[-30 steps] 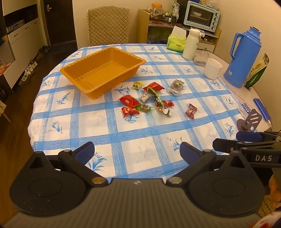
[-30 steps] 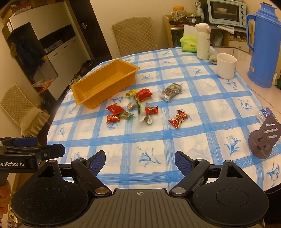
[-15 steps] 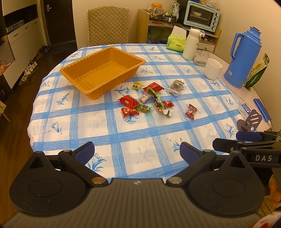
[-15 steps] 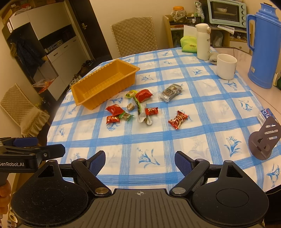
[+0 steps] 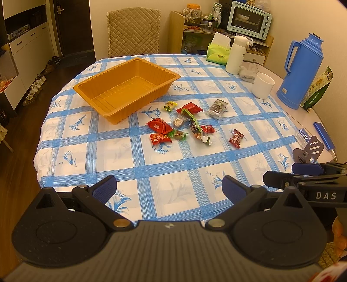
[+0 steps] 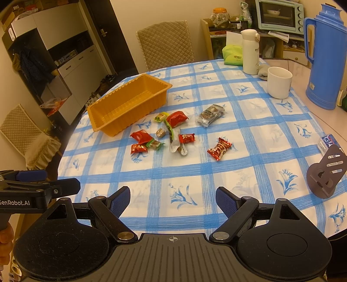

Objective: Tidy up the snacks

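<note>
We are at the very start, as we judge it: the orange tray [image 5: 126, 86] sits bare in the upper left of the left wrist view, and every snack lies loose on the cloth just right of it, in mid-frame. Our left gripper [image 5: 169, 188] and right gripper [image 6: 173, 200] both hang at the bottom of their frames over the table's near edge, jaws spread wide and gripping nothing.

The next move, we reckon, calls for reaching forward to one wrapper. The red candy [image 6: 219, 148] lies apart from the cluster, right of centre in the right wrist view, so it looks the easiest first pick. The clustered pieces, such as the red packet [image 5: 157, 125] and the long green-edged wrapper [image 5: 194, 125], sit touching or nearly so, and would need a careful, narrow pinch.

The surface is a blue-checked tablecloth [image 5: 86, 138] on a round table. At upper right stand a white mug [image 5: 262, 85], a white flask [image 5: 236, 54] and a blue thermos jug [image 5: 300, 71]; a quilted chair [image 5: 133, 32] stands beyond the table, a toaster oven [image 5: 249, 20] on a shelf behind.
</note>
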